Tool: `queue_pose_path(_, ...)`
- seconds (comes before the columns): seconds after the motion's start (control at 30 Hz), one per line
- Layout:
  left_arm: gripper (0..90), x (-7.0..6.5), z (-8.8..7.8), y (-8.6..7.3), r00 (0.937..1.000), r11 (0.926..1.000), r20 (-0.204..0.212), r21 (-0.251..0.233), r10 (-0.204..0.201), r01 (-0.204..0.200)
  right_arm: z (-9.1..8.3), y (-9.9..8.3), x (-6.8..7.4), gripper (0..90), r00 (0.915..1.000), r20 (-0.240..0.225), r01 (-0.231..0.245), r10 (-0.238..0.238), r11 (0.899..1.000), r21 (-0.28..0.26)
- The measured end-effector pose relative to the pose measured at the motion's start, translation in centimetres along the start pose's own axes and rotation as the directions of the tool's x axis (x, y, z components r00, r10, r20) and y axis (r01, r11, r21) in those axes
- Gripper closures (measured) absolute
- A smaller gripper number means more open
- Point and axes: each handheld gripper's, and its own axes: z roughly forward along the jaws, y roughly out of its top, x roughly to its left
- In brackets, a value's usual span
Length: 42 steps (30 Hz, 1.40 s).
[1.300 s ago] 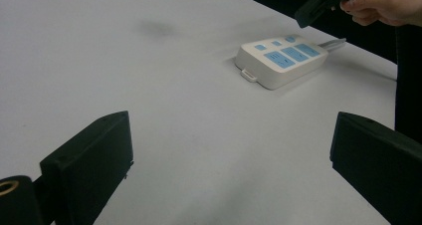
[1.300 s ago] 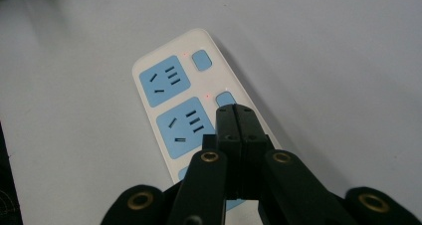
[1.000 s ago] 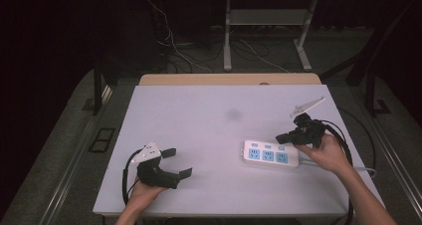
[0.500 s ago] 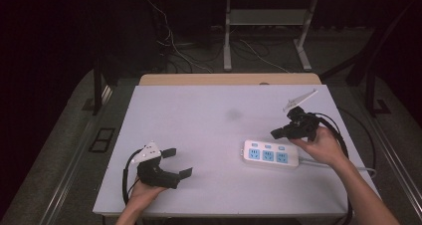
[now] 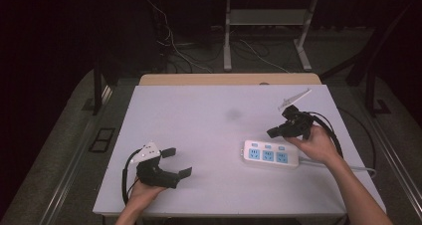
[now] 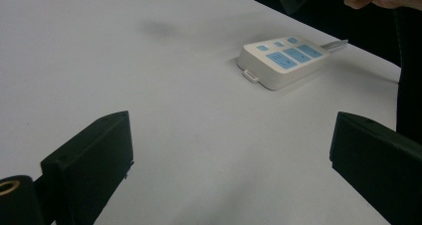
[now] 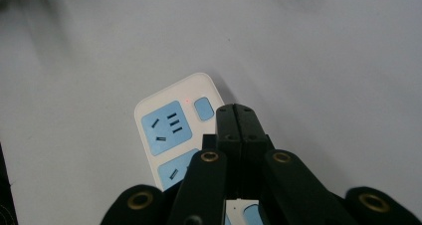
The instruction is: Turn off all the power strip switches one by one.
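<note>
A white power strip with blue sockets lies flat on the right part of the white table; its cable runs off to the right. My right gripper hovers just above and behind the strip, jaws pressed together with nothing between them. In the right gripper view its tip hangs over the power strip, next to a small blue button and a tiny red light. My left gripper rests at the table's front left, jaws wide apart and empty. The left gripper view shows the power strip far ahead.
A faint grey smudge marks the table's middle. A wooden strip borders the far edge. Beyond it, cables and metal stand legs sit on the dark floor. The right gripper's black cable loops near the right edge.
My right gripper has risen off the power strip and drawn back toward the far side, staying shut. The left gripper has not moved.
</note>
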Motion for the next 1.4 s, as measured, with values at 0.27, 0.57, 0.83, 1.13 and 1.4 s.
queue_pose_path(0.27, 1.9, 0.0, 0.0, 0.0, 1.0, 1.0, 0.001, 0.001, 0.0, 0.0, 1.0, -0.5, -0.3, 90.0, 0.9998, -0.012, -0.018, 0.019, 1.0, 0.018)
queue_pose_path(0.57, 1.9, 0.0, 0.0, 0.0, 1.0, 1.0, 0.001, -0.002, 0.001, -0.001, 1.7, -1.0, -0.6, 90.0, 0.9992, -0.025, -0.03, 0.031, 0.999, 0.031)
queue_pose_path(0.83, 1.9, 0.1, 0.0, 0.0, 1.0, 1.0, 0.001, -0.001, -0.001, 0.001, 2.5, -1.3, -0.6, 90.0, 0.9991, -0.029, -0.03, 0.032, 0.998, 0.053)
queue_pose_path(1.13, 2.0, 0.1, -0.1, 0.0, 1.0, 1.0, 0.001, -0.002, -0.002, 0.002, 3.2, -1.7, -0.5, 90.0, 0.9987, -0.034, -0.036, 0.039, 0.996, 0.076)
queue_pose_path(1.4, 2.0, 0.0, 0.0, 0.0, 1.0, 1.0, 0.004, 0.004, 0.003, -0.003, 3.2, -2.0, -0.6, 90.0, 0.9981, -0.043, -0.041, 0.044, 0.997, 0.066)
